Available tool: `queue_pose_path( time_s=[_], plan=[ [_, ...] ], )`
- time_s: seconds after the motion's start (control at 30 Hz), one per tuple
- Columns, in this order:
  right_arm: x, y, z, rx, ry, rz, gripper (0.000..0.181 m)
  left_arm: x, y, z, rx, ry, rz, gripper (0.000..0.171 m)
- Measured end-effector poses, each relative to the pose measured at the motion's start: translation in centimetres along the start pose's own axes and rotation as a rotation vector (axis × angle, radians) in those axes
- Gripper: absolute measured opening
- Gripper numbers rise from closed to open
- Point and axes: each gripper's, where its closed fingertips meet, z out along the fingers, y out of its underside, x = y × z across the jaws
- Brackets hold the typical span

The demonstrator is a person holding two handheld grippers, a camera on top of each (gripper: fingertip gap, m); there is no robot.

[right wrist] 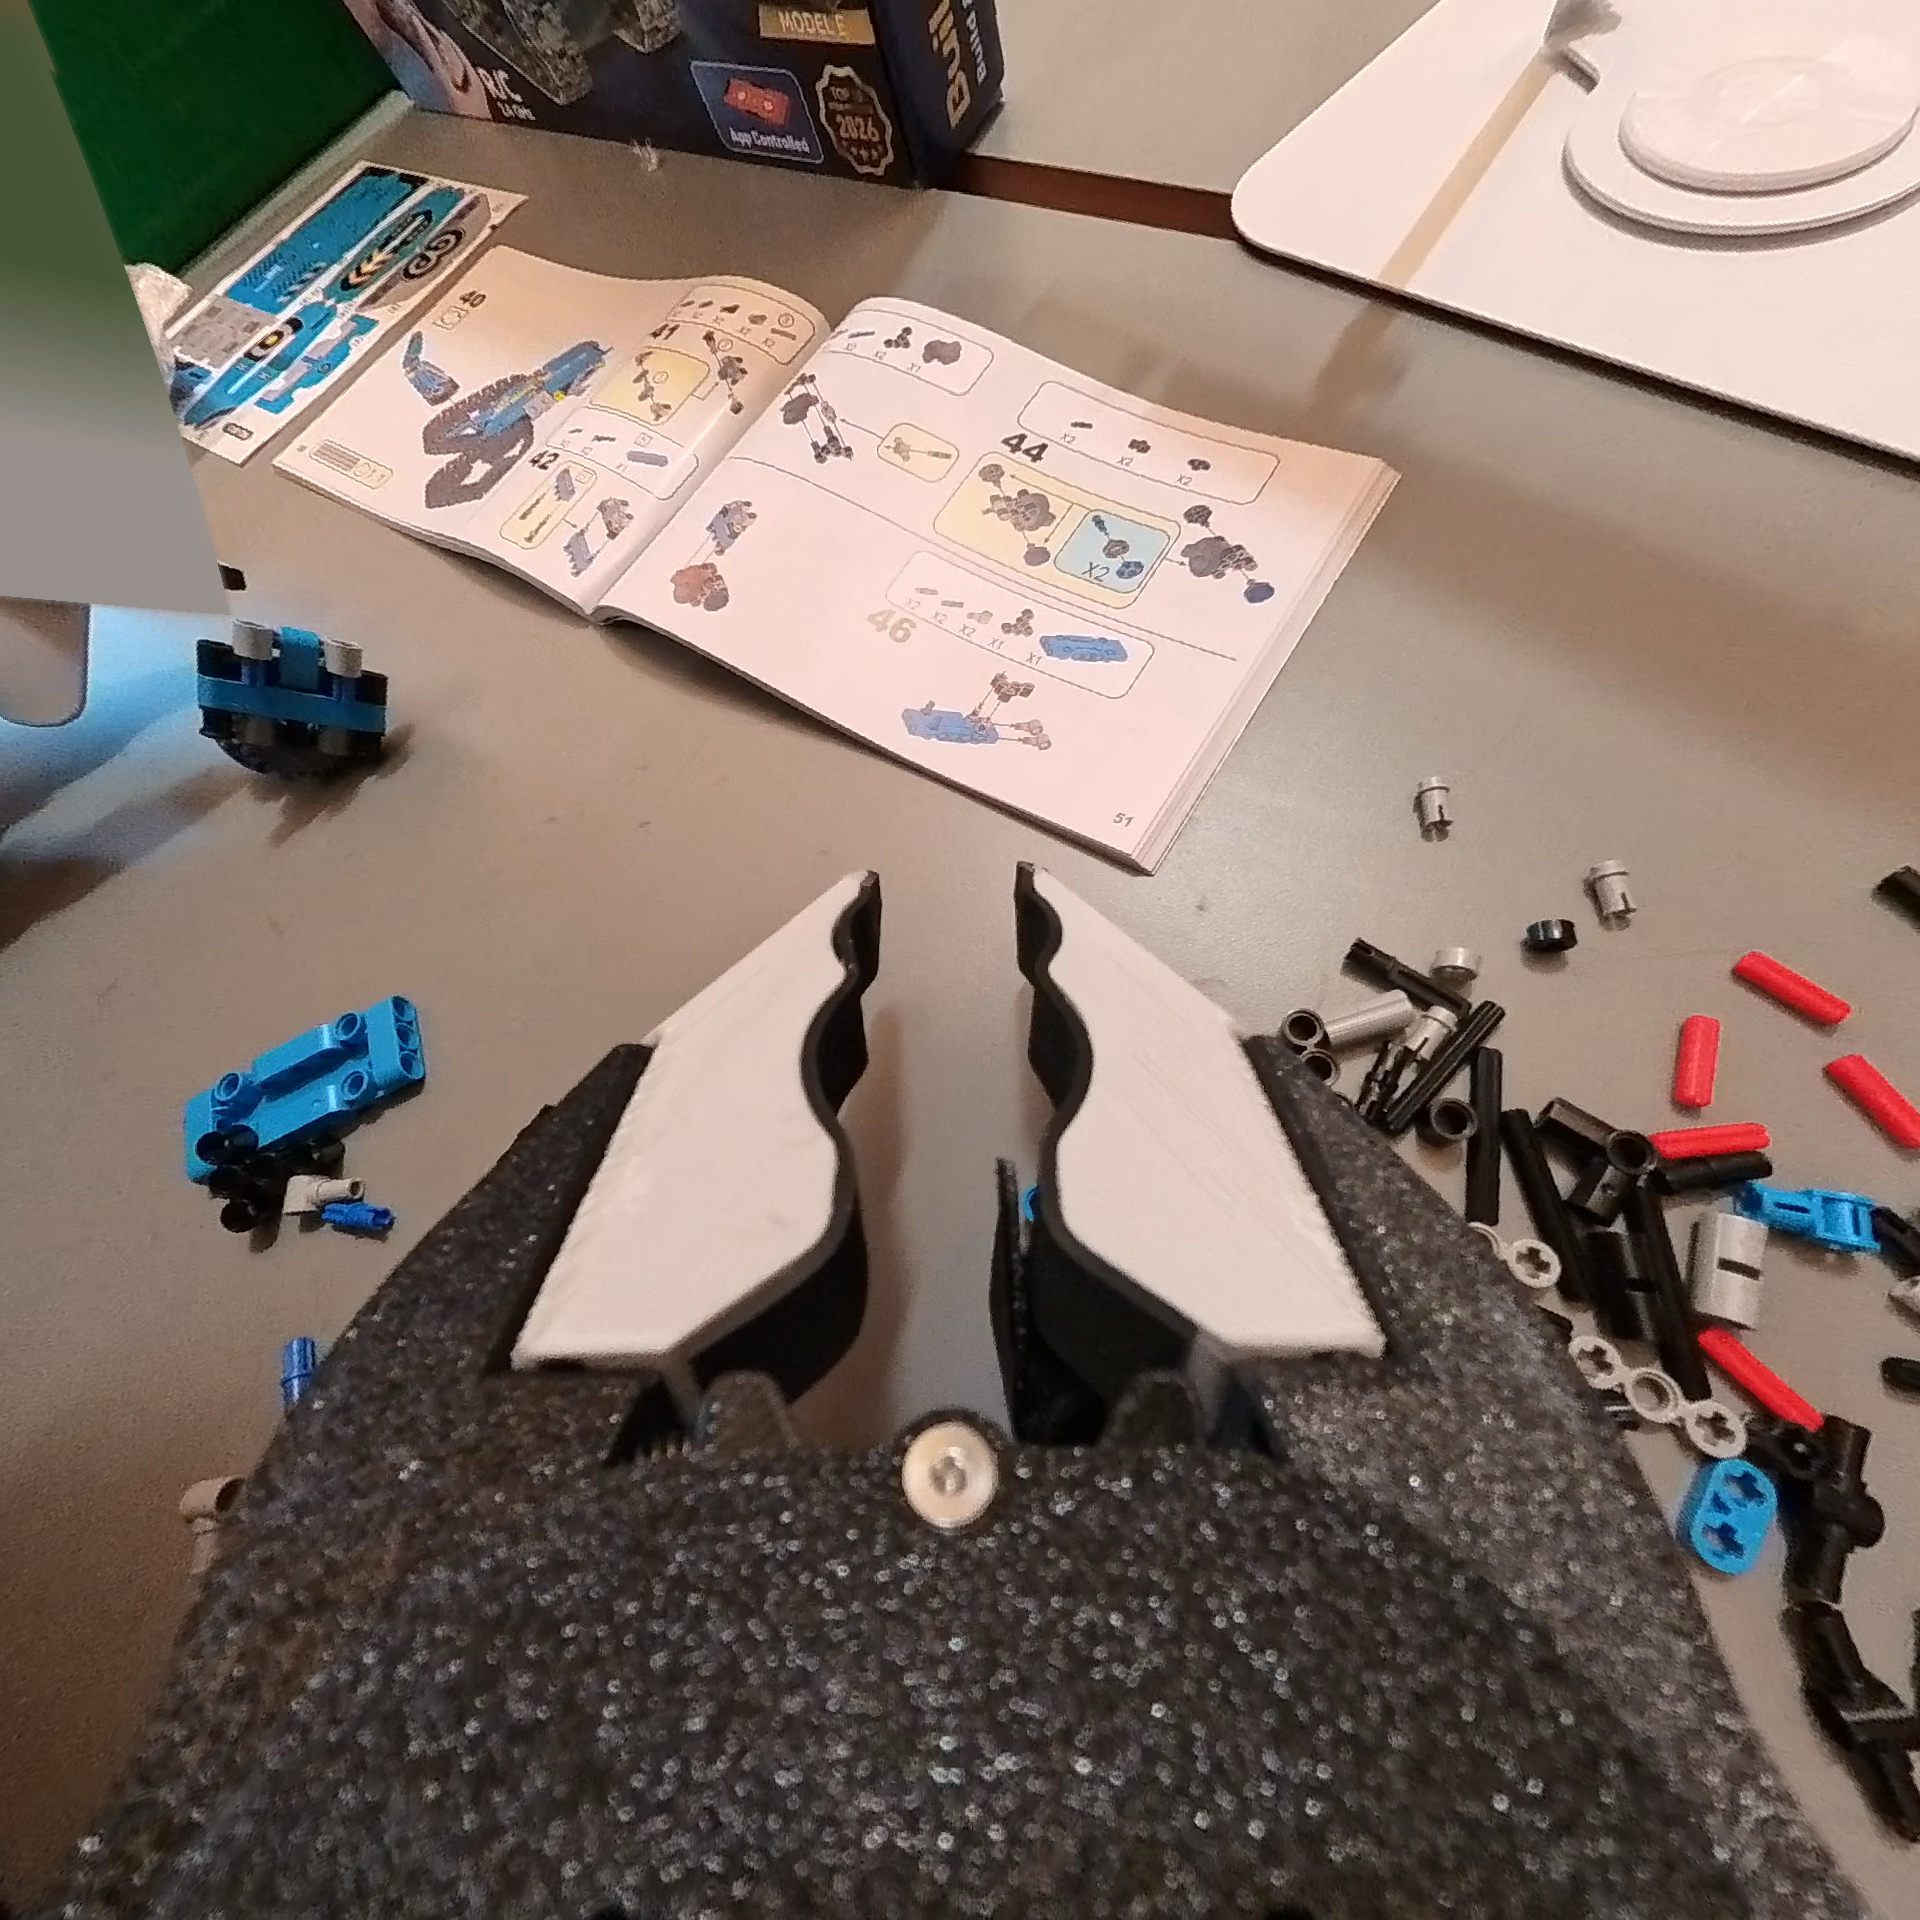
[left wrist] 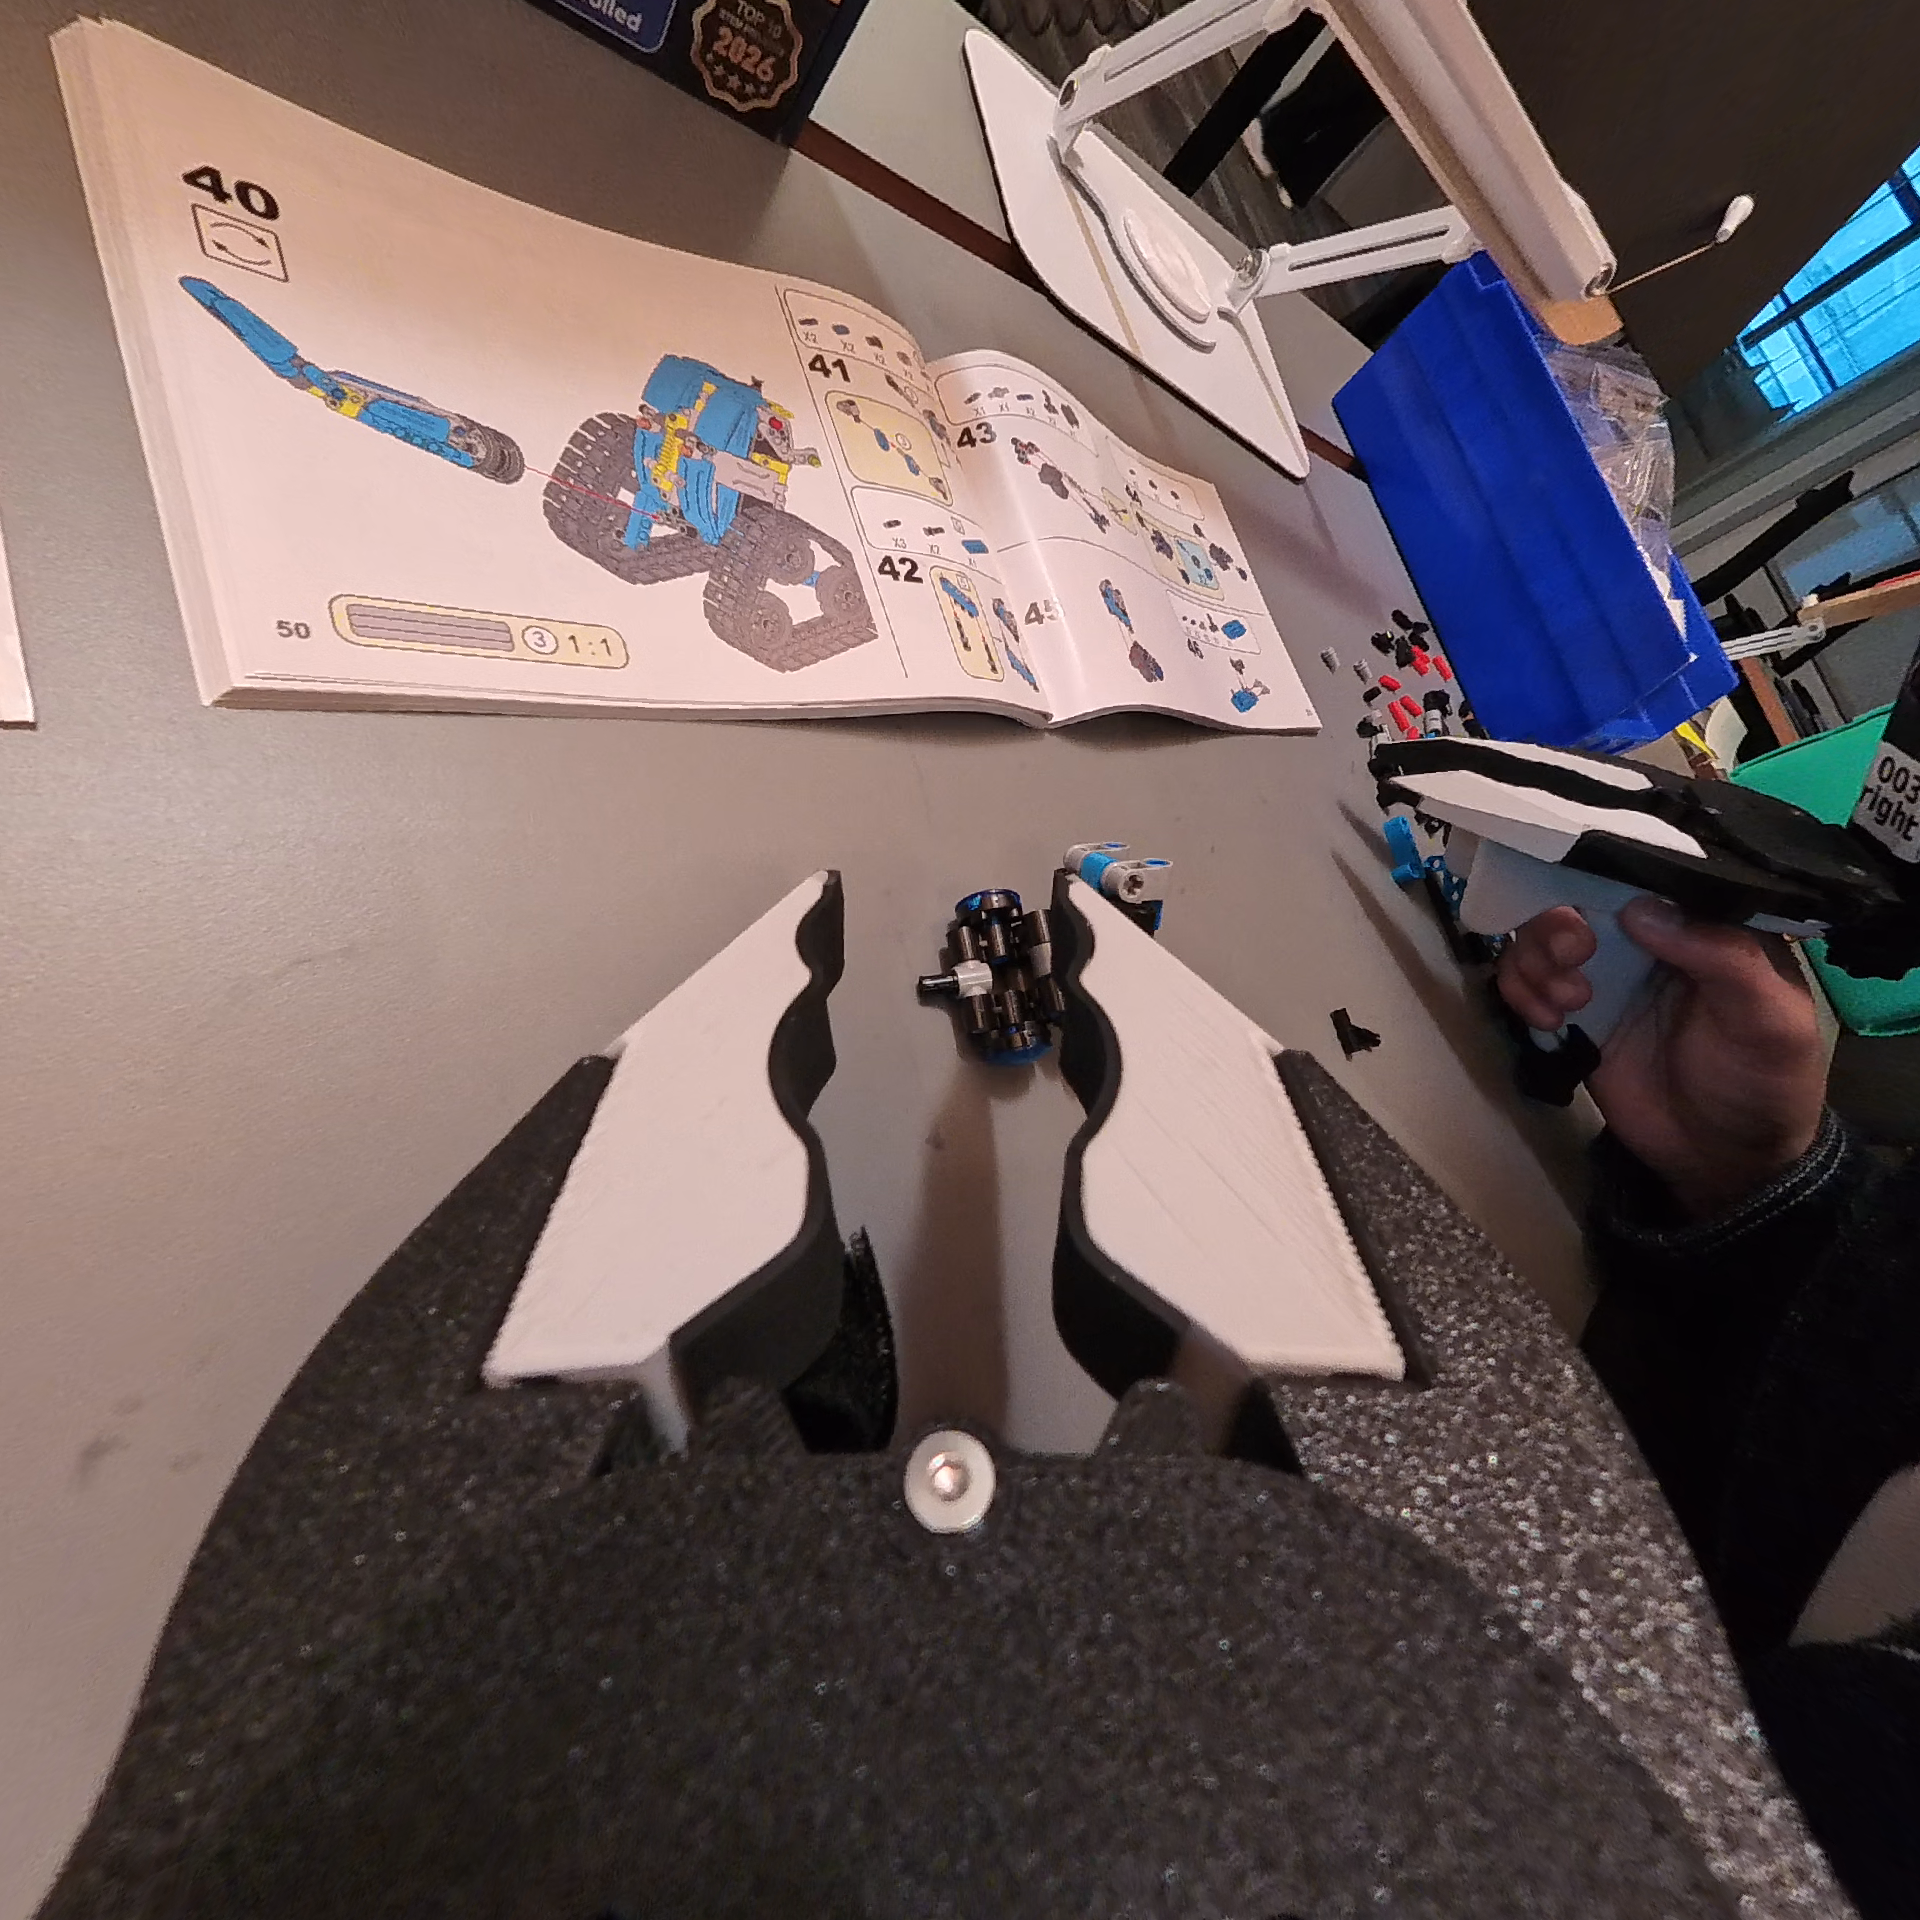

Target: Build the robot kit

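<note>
Assembly [left wrist: 1000, 977] of black and blue bricks lies lengthwise between the spread fingers of the left hand-held gripper [left wrist: 945, 883], touching neither visibly; right hand-held gripper [right wrist: 945, 883], also spread, empty, farther off.

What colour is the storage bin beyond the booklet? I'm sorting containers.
Solid blue; the storage bin shows best in the left wrist view.

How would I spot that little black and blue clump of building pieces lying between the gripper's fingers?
Start at the open instruction booklet on the grey table. Nearer than its lower edge, the open left gripper points at a small black-and-blue brick assembly beside its right fingertip. Unlike the loose scattered pieces farther right, it is one joined cluster with a grey-and-black pin sticking out.
</note>
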Motion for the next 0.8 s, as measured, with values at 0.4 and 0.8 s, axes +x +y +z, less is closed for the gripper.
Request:
queue_pose_path(
  time_s=[0.4,0.8],
  plan=[
    [-0.7,0.0,-0.1,-0.003,-0.036,0.002,0.026,0.1,-0.2,-0.1,0.006,-0.005,0.013,0.040],
    [-8.7,2.4,-0.6,-0.103,-0.355,-0.203,0.032,3.9,0.2,-0.3,0.005,0.019,0.248,0.040]
  ],
)
